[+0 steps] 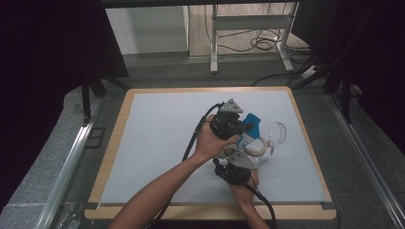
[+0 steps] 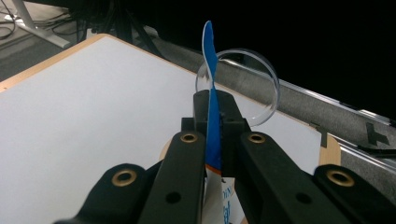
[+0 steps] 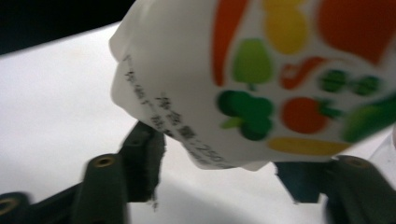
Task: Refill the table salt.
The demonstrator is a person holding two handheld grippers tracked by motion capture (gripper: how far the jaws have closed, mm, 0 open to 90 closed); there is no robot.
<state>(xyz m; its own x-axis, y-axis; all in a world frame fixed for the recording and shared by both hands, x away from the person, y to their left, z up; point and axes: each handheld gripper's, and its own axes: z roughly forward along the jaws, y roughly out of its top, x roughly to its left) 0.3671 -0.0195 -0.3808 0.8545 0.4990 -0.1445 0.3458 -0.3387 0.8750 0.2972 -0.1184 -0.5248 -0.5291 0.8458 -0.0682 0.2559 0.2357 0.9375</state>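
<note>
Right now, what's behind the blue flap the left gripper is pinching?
Behind the blue flap, a clear round lid stands on edge on the white table. The flap and left gripper cover the lid's lower left.

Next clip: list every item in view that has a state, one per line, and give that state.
Left gripper: shut on the pouch's blue top edge.
Right gripper: jaws open either side of the pouch's lower part; contact unclear.
Printed pouch: lifted between both grippers, blurred.
Clear glass: lying on its side, apparently empty.
Tape roll: flat on the mat.
</note>
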